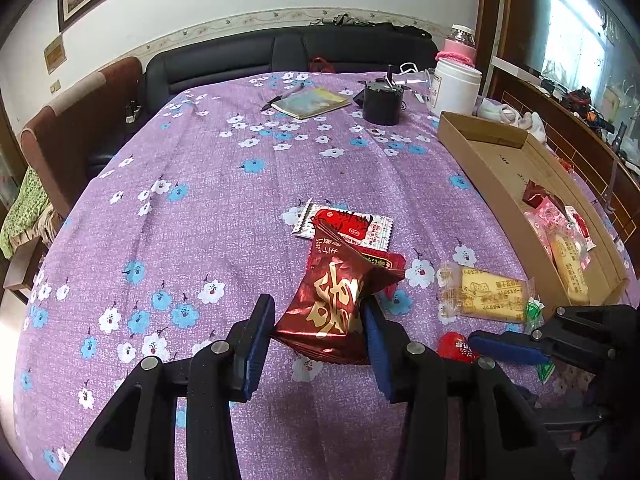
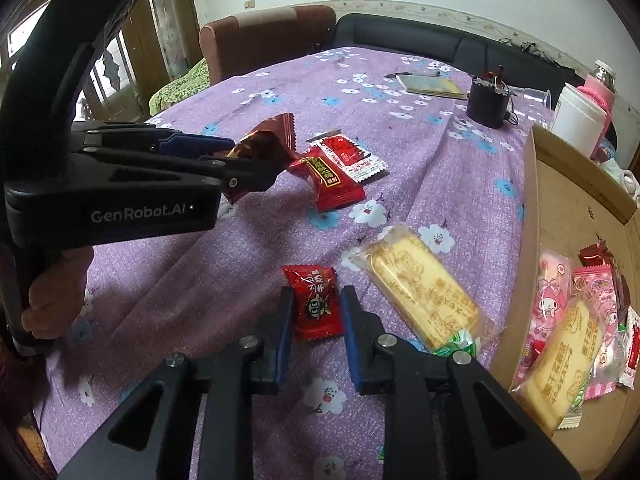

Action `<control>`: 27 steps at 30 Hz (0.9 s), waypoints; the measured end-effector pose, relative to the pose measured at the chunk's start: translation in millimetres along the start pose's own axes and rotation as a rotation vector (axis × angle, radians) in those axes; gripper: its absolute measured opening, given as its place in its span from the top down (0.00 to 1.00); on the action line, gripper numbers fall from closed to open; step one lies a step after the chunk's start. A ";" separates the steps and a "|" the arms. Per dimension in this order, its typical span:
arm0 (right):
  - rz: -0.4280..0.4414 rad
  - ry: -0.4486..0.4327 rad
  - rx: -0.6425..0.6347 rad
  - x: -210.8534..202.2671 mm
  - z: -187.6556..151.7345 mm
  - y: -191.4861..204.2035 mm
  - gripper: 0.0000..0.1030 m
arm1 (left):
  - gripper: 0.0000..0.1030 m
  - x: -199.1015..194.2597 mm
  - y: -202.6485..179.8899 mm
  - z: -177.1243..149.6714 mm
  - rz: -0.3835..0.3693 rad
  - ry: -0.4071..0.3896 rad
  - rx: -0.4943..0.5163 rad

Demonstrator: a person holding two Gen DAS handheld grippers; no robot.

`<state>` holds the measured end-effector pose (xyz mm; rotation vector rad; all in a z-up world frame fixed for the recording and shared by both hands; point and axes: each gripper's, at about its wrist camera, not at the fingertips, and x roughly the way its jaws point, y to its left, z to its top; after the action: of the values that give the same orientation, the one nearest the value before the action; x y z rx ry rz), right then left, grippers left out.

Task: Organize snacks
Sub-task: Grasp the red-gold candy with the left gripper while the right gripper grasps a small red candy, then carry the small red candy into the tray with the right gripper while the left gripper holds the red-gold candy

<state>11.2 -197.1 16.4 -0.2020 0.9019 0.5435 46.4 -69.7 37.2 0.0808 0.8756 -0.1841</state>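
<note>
Left wrist: left gripper [image 1: 316, 336] clamps dark red snack packet [image 1: 336, 304], lifted off tabletop [image 1: 200, 184], next carry to cardboard tray [image 1: 480, 152]; right wrist: right gripper [image 2: 316, 320] half-open, straddling small red candy [image 2: 316, 300], squeeze pending.

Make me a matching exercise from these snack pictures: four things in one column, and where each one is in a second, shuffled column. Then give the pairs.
Things
1. dark red foil packet
2. small red candy packet
3. loose yellow biscuit pack
4. pink cartoon packet

Places
A. inside the cardboard box
B. on the cloth between the right gripper's open fingers
C. lifted, clamped in the left gripper
D. flat on the tablecloth beside the box

Pairs: 1-C, 2-B, 3-D, 4-A
</note>
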 end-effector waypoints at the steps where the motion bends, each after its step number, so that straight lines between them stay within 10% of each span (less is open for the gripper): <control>1: 0.003 -0.001 0.003 0.0 -0.2 -0.1 0.79 | 0.54 0.0 0.1 -0.2 -0.001 0.000 -0.001; 27: 0.030 -0.084 0.161 -15.4 9.2 -18.5 0.85 | 0.54 -7.5 0.8 0.0 -0.013 -0.025 -0.004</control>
<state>19.6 -214.8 33.1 -0.0193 0.8637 0.5007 41.9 -68.0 43.0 0.0689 0.8517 -0.1954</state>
